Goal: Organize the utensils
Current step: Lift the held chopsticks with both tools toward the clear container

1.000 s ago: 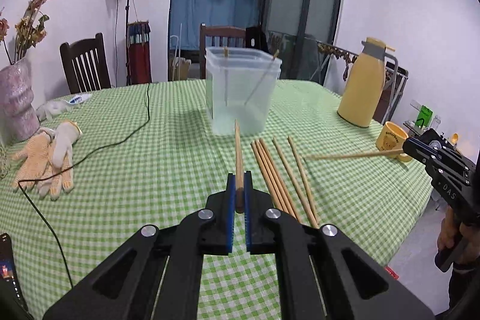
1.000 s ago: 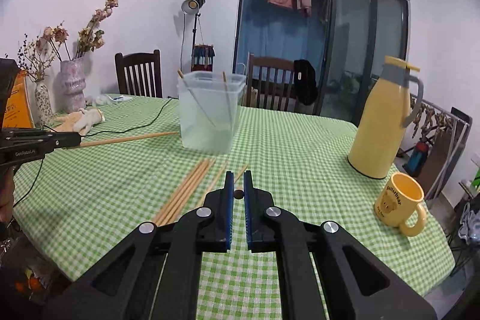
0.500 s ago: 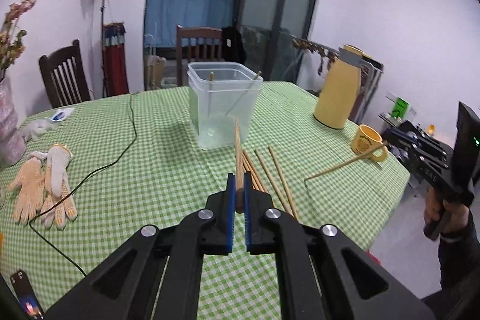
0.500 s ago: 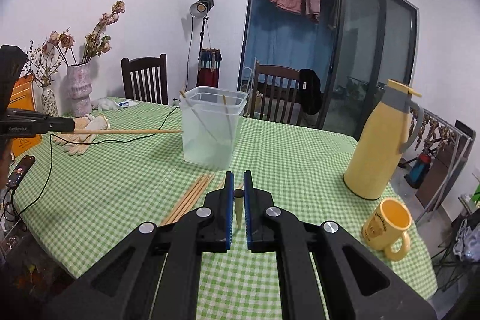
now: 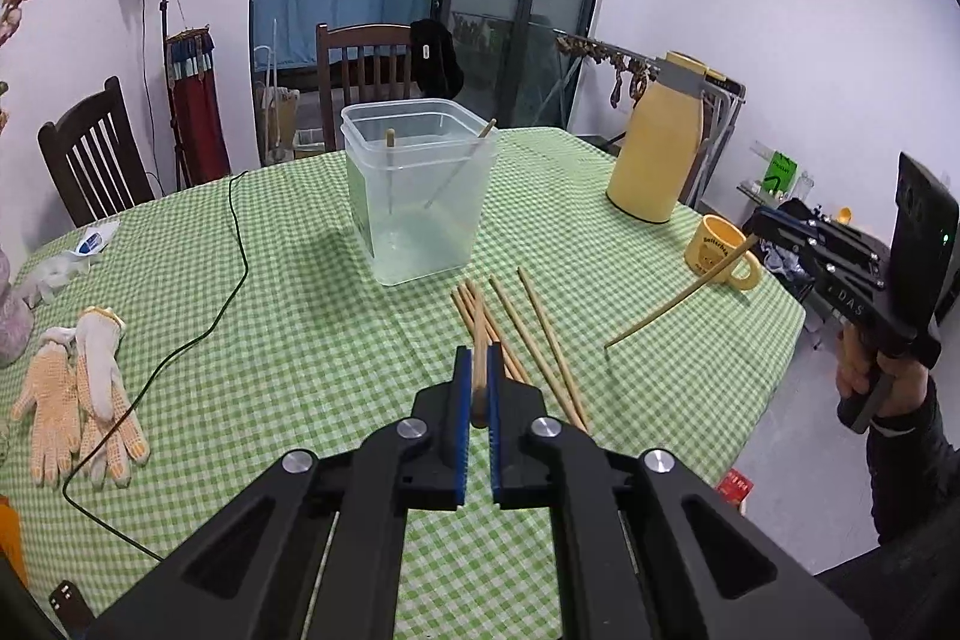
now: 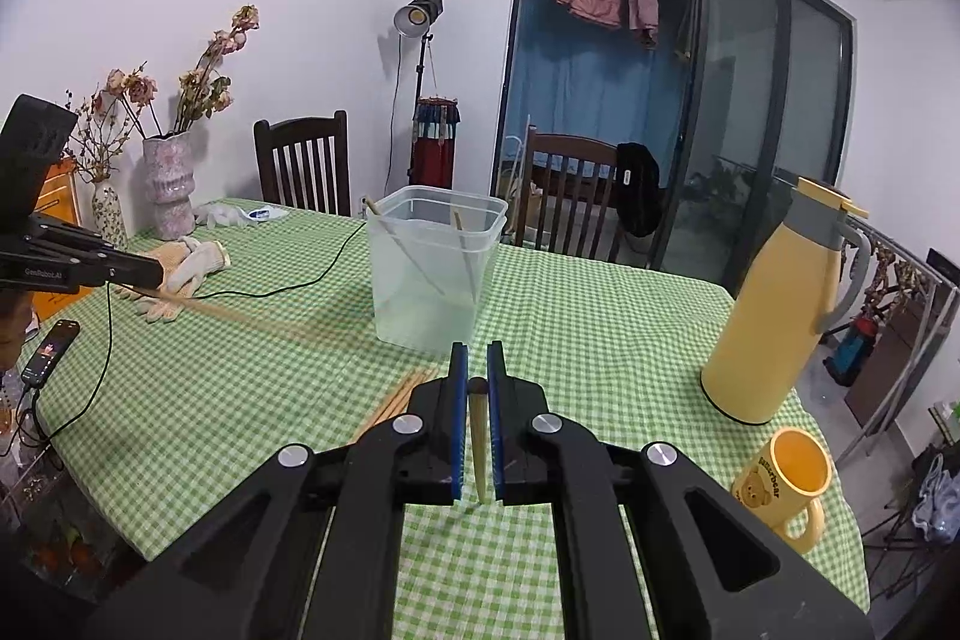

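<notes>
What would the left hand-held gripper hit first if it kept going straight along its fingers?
Probably the loose chopsticks on the green checked table, just ahead of the left hand-held gripper and its held chopstick. The clear container lies beyond; depth is uncertain.

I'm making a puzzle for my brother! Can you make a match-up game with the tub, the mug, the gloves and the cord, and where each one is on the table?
Things:
1. tub
2. mug
3. gloves
4. cord

Places, as the left camera sees them:
A. at the left edge of the table
B. beside the yellow jug, on the right
C. in the middle, with two chopsticks leaning inside
D. snaking across the cloth between the gloves and the tub

Pairs: 1-C, 2-B, 3-A, 4-D
</notes>
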### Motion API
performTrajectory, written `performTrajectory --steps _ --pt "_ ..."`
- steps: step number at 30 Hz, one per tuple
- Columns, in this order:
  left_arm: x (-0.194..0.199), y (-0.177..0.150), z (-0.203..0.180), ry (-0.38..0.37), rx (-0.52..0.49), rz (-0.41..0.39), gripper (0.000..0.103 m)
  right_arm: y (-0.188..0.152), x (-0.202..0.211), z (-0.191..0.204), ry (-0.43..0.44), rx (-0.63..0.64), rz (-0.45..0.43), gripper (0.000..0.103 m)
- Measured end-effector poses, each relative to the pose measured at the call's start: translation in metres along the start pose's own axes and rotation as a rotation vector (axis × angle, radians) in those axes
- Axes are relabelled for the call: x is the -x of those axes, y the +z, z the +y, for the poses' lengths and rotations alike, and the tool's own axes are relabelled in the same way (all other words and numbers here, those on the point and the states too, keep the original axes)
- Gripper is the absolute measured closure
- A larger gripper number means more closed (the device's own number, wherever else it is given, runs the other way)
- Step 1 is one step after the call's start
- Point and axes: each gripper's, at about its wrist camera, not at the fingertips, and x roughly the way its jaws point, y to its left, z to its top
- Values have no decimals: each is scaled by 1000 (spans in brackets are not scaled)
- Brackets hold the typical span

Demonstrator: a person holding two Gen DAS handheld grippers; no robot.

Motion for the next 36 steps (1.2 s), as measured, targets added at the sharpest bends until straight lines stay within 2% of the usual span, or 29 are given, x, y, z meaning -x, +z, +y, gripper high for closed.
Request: performTrajectory --steps 7,9,10,11,12,13,14,15,18,20,21,23,26,27,28,30,34,36 --pt "-11 4 7 5 10 -5 103 3 -4 -5 2 -14 -8 97" --pt "-17 -3 6 47 -10 -18 103 3 -4 -6 -3 -16 -13 97" --pt "-23 -11 6 45 -22 -17 101 2 -4 -7 -5 -17 -16 97" --pt "-31 -22 4 27 -34 16 77 1 -2 -8 -5 -20 -21 97" --pt "-43 -39 1 0 -46 85 46 -1 -1 -9 -4 -23 -24 97" --pt "-52 -56 -1 1 -50 110 40 -3 0 -9 -1 -26 -29 96" --pt "-59 -74 -4 19 -61 132 42 -4 2 -9 2 -27 -32 96" --pt "-74 -101 -7 50 -90 198 42 -6 4 -8 7 -25 -37 96" --pt "-90 -147 -8 122 -127 295 42 -7 4 -6 9 -13 -45 96" --pt "-87 -166 -5 133 -121 328 42 -8 5 -5 13 -8 -45 96" --pt "-78 -172 0 117 -86 322 42 -8 5 -4 14 -6 -46 96" --pt "-69 -181 4 110 -68 337 45 -10 7 -4 11 -6 -51 96" --pt "-57 -191 6 102 -57 334 65 -11 7 -7 8 -21 -58 96" --pt "-57 -190 7 120 -55 328 68 -11 7 -7 8 -27 -60 96" --pt "-58 -188 7 134 -48 332 75 -11 6 -8 10 -32 -62 96" --pt "-60 -184 12 145 -10 344 99 -11 6 -7 13 -37 -62 96" --pt "-59 -176 18 139 -3 380 100 -14 8 -4 16 -29 -64 96" --pt "-53 -163 24 131 23 369 100 -13 9 -4 16 -31 -61 96"
